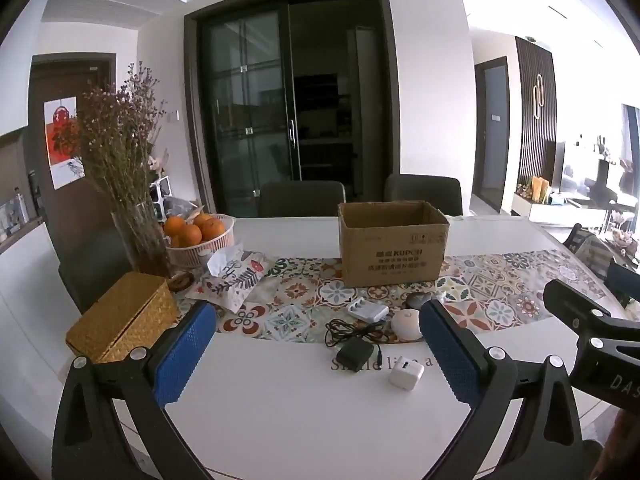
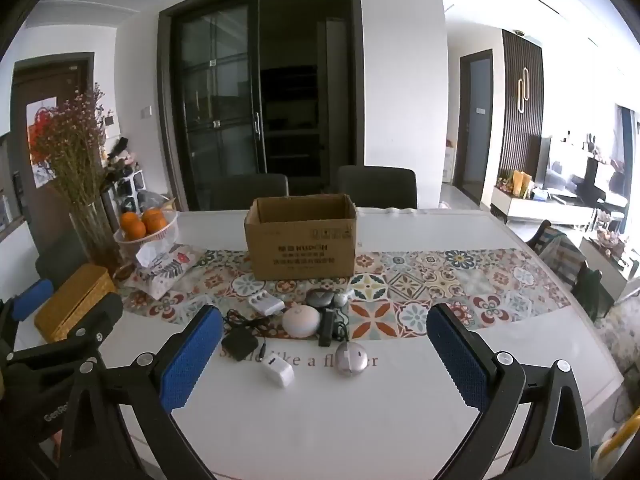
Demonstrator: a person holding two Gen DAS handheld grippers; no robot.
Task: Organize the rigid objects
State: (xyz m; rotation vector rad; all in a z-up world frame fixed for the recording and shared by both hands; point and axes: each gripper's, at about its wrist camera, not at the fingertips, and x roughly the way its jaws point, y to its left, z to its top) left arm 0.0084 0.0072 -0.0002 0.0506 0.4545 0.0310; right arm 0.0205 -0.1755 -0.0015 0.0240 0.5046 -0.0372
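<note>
Both the left gripper and the right gripper hung spread and empty near the small devices before the cardboard box, where the adapter's loose cable could snag neighbours.

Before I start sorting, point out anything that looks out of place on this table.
Small electronics lie loose in front of the open cardboard box: a black adapter with its tangled cable, a white plug cube and a silver mouse sitting on the printed lettering. Nothing looks spilled or broken.

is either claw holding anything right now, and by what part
Nothing is held. The left claw and the right claw both stand wide open above the table, with nothing between their pads.
</note>
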